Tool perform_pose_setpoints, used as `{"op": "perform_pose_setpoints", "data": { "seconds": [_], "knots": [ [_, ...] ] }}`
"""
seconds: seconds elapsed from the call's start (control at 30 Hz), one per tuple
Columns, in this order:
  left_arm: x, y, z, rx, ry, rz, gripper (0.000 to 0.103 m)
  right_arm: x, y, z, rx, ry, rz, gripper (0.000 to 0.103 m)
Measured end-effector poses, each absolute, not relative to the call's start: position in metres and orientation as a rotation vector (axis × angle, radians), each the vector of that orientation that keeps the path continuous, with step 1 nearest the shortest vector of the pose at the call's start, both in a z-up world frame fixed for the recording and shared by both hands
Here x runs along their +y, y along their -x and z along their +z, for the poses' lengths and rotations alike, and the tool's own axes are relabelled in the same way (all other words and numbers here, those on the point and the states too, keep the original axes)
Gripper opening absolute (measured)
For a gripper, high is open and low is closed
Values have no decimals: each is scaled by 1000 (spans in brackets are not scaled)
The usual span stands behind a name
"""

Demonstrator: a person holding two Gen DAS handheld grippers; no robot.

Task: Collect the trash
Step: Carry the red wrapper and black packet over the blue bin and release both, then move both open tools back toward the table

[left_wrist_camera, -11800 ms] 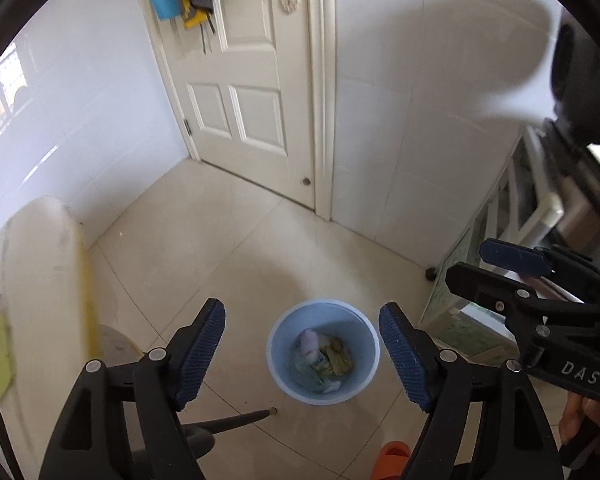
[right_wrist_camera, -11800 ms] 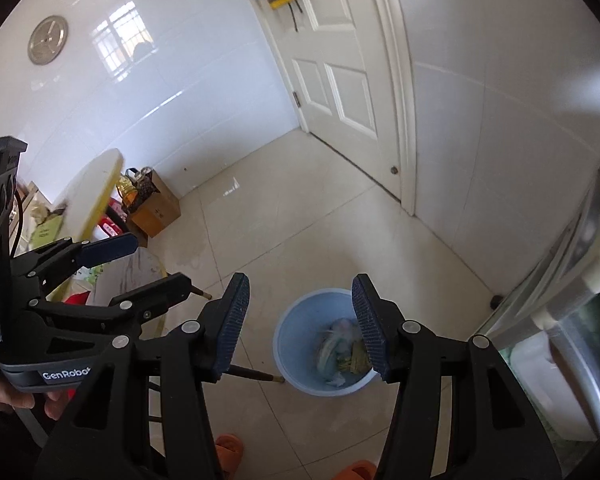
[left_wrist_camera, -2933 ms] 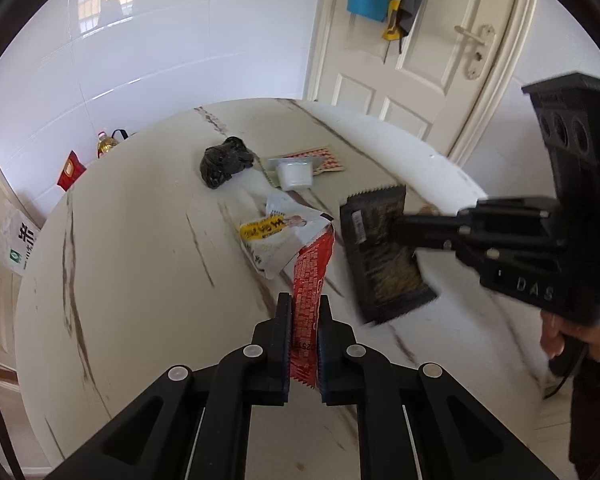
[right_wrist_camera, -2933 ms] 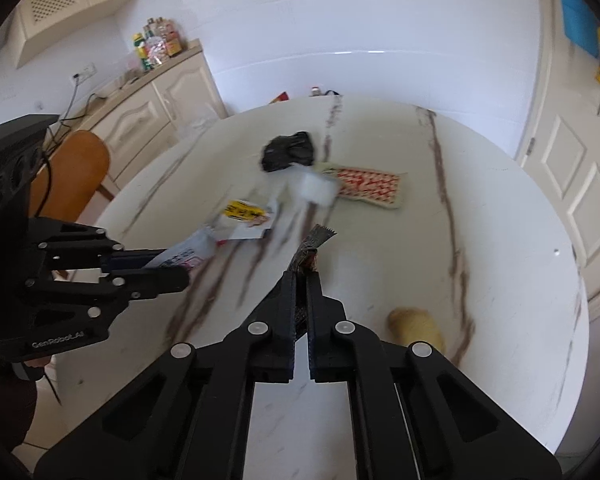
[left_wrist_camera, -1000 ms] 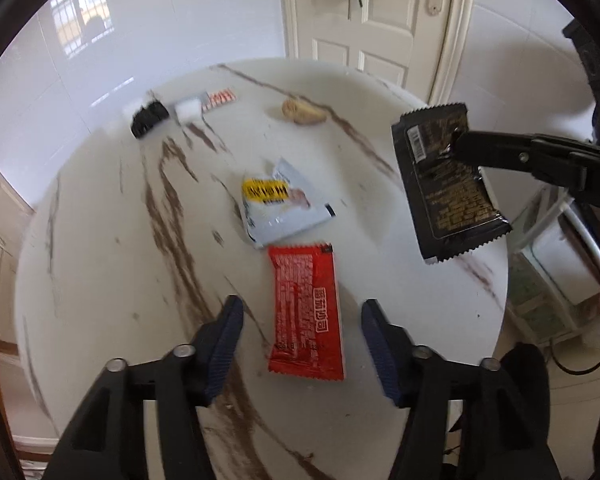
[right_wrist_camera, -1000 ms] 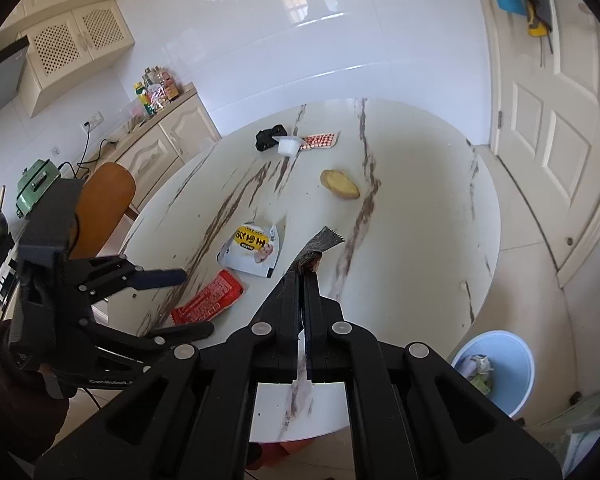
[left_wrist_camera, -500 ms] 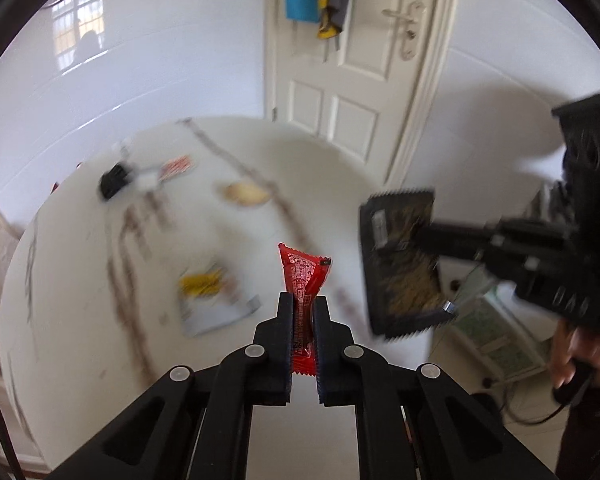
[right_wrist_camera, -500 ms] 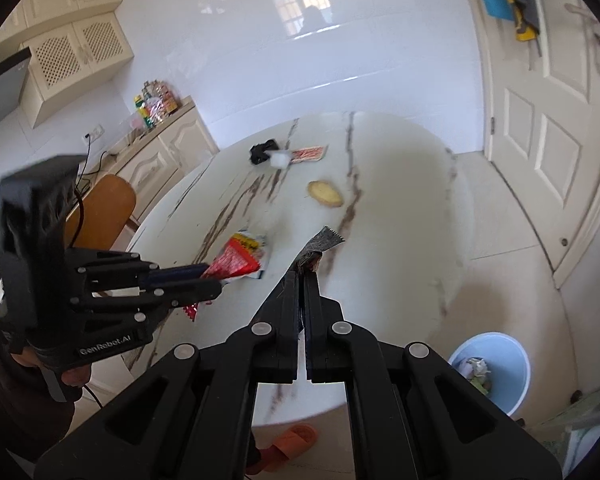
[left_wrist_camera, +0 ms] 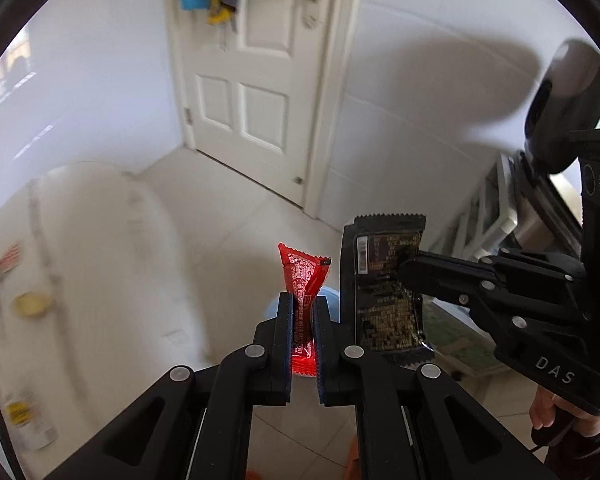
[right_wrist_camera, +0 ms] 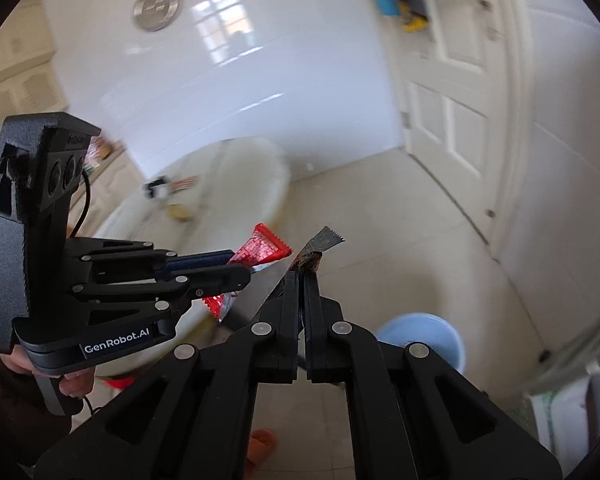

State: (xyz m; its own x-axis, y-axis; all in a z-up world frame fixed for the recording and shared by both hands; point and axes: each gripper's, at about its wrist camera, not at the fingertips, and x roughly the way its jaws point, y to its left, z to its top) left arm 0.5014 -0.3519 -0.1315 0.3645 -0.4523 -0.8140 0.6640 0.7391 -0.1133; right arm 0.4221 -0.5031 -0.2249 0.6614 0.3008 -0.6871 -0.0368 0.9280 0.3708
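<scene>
My left gripper [left_wrist_camera: 303, 300] is shut on a red snack wrapper [left_wrist_camera: 303, 276], which stands upright between its pads. Beside it on the right, my right gripper [left_wrist_camera: 404, 268] holds a black wrapper [left_wrist_camera: 384, 296] flat toward the camera. In the right wrist view my right gripper [right_wrist_camera: 302, 276] is shut on that black wrapper [right_wrist_camera: 324, 242], seen edge-on, with the left gripper [right_wrist_camera: 236, 266] and the red wrapper [right_wrist_camera: 266, 250] to its left. The blue trash bin [right_wrist_camera: 424, 338] stands on the floor below right; only a sliver of the blue trash bin [left_wrist_camera: 332, 294] shows behind the left fingers.
The round white marble table [left_wrist_camera: 92, 264] lies to the left with a yellow scrap [left_wrist_camera: 30, 304] and other litter on it. A white door [left_wrist_camera: 260, 80] is ahead. A rack [left_wrist_camera: 496, 216] stands at the right. Orange slippers [right_wrist_camera: 262, 446] lie on the tiled floor.
Both grippers have swung away from the table toward the door and floor, each carrying its wrapper. The bin has come into view below them. A second ago the left gripper stood open over the red wrapper.
</scene>
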Motion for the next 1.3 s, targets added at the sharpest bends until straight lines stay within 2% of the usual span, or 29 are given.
{"op": "perform_pose_setpoints", "data": {
  "seconds": [0.17, 0.3, 0.37, 0.43, 0.57, 0.67, 0.73, 0.8, 0.87, 0.97, 1.03, 1.13, 1.3],
  "knots": [
    [-406, -527, -175, 1024, -299, -741, 5, -555, -433, -272, 873, -419, 121, 3],
    [-436, -561, -209, 1084, -318, -726, 5, -583, -448, -315, 924, -468, 84, 11],
    [-449, -574, -223, 1105, -333, -715, 5, -594, -451, -329, 945, -480, 58, 22],
    [-462, -583, -234, 1122, -345, -712, 6, -605, -450, -338, 953, -496, 48, 24],
    [-485, -595, -253, 1138, -363, -702, 6, -624, -442, -342, 948, -510, 20, 38],
    [-499, -596, -257, 1123, -367, -695, 12, -628, -435, -339, 937, -511, 11, 38],
    [-508, -597, -256, 1111, -368, -683, 23, -631, -429, -334, 927, -509, 1, 39],
    [-510, -584, -254, 1091, -364, -678, 52, -633, -426, -330, 920, -509, -6, 41],
    [-506, -568, -242, 1057, -359, -665, 62, -633, -421, -322, 908, -507, -16, 42],
    [-491, -556, -224, 1032, -333, -660, 70, -632, -413, -305, 883, -508, -19, 44],
    [-479, -546, -209, 1003, -318, -661, 71, -626, -407, -290, 865, -497, -27, 48],
    [-443, -523, -174, 951, -291, -670, 74, -611, -400, -265, 838, -468, -23, 58],
    [-377, -487, -125, 833, -275, -652, 88, -569, -389, -215, 771, -405, -6, 86]
  ]
}}
